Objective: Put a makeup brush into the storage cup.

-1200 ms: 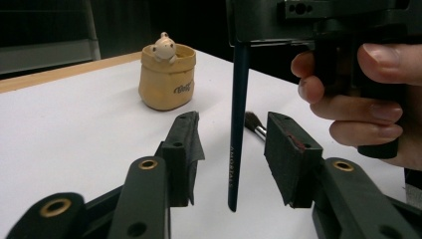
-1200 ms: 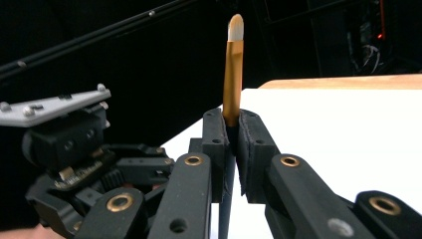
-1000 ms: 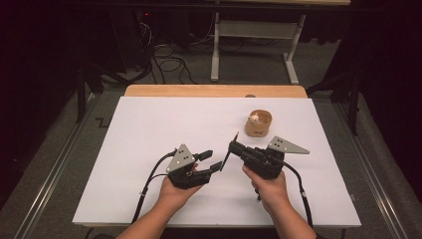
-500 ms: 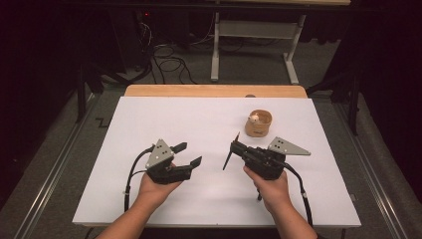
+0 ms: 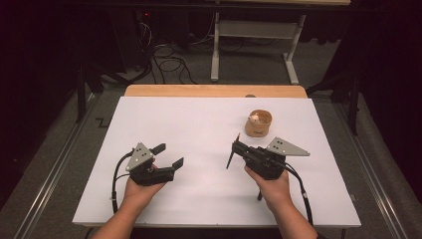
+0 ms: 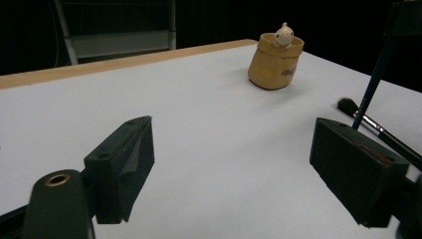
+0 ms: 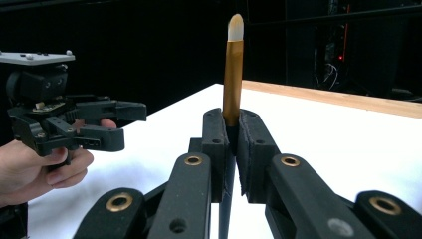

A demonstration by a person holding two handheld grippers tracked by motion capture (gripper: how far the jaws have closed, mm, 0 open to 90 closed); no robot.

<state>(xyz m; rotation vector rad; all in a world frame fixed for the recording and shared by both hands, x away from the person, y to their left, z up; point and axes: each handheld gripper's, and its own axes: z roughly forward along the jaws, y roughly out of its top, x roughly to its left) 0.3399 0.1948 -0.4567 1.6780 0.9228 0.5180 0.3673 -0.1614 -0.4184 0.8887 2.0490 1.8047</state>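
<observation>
Two claws: right claw (image 7: 230, 149) pinches a paintbrush (image 7: 232, 74) upright between its pads; left claw (image 5: 166, 156), well apart, has just been spreading, empty

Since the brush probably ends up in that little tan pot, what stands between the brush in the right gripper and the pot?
Nothing visible: bare white table lies between the brush, clamped in the right gripper, and the pot.

One brush (image 5: 231, 155), one cup (image 5: 258, 123), perhaps.
</observation>
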